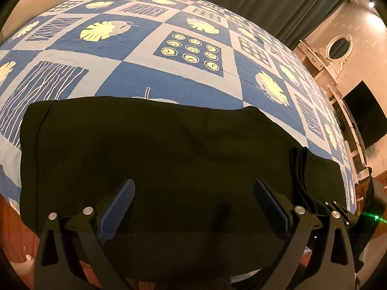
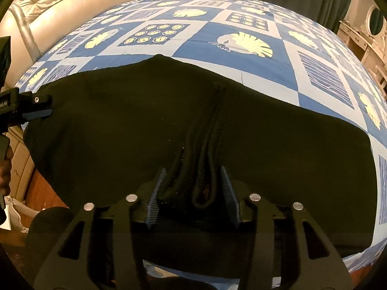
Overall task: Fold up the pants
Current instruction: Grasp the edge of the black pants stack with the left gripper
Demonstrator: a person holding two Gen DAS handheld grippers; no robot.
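Black pants lie spread flat on the near part of the bed, also in the right wrist view. My left gripper is open, its blue pads wide apart just above the cloth, holding nothing. It also shows at the left edge of the right wrist view. My right gripper is shut on a bunched fold of the pants that stands up between its blue pads. That gathered ridge shows at the right in the left wrist view.
The bed has a blue and white patterned bedspread. A padded cream headboard is at the far left. Dark green curtains, a white dresser with oval mirror and a dark screen stand to the right.
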